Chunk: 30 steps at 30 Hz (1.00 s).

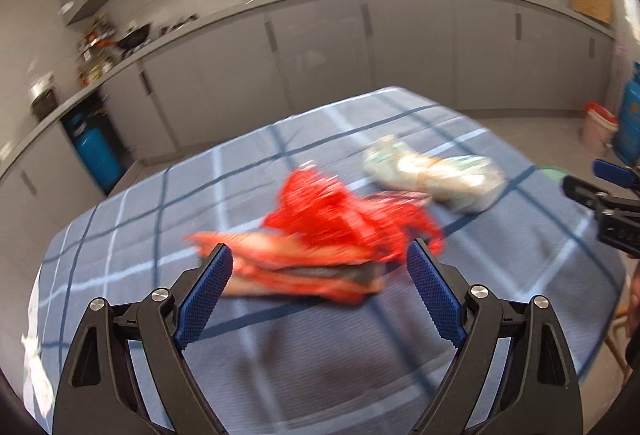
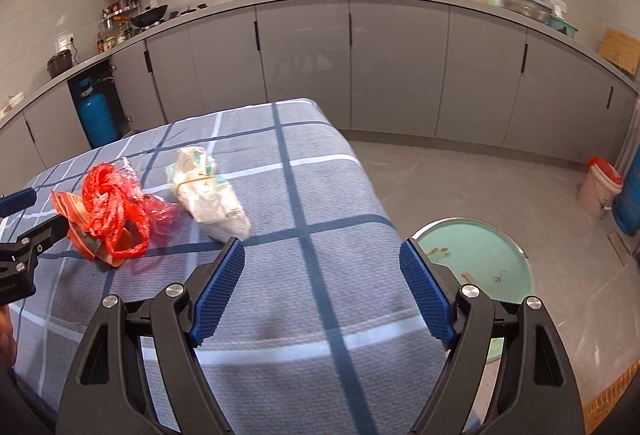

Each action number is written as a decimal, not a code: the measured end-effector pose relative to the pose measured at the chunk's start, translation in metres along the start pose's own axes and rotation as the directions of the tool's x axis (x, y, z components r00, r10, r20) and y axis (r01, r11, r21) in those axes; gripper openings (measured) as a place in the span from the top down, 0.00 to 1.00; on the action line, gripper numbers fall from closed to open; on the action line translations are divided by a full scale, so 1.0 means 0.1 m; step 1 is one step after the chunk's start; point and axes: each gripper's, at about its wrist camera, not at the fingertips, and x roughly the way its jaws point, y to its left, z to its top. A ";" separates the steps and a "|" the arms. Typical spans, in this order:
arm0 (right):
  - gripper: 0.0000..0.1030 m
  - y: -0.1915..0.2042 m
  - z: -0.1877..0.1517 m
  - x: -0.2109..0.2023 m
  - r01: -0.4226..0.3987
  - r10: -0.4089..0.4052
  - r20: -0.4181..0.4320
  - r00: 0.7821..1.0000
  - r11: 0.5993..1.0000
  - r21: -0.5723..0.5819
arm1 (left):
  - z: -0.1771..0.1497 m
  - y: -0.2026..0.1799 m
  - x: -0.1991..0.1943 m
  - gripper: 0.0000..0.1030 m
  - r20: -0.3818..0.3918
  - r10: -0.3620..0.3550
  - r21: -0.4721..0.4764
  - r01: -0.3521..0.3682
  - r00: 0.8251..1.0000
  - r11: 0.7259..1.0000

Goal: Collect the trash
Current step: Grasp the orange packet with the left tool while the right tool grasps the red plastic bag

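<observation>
Two tools wide, empty | red bag beside white bundle on checked cloth | basin on floor

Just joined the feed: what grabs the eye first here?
The red net bag on the checked tablecloth, lying on a flattened orange packet. Just right of it sits a white bundle bound by a rubber band. On the floor right of the table is a green bin.
</observation>
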 end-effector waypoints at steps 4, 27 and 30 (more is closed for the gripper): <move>0.23 0.18 0.00 0.06 -0.040 0.039 -0.006 0.999 0.999 -0.026 | -0.04 0.45 0.21 0.15 -0.083 0.068 -0.128 -0.078 0.994 0.989; 0.23 0.40 -0.05 0.09 -0.072 0.070 -0.018 0.997 0.994 -0.081 | 0.06 0.54 0.71 0.87 -0.183 -0.097 -0.286 0.042 0.978 0.957; 0.23 0.53 0.04 0.10 -0.097 0.096 -0.010 0.995 0.990 -0.107 | 0.06 0.63 0.62 0.92 -0.174 -0.106 -0.291 0.052 0.979 0.955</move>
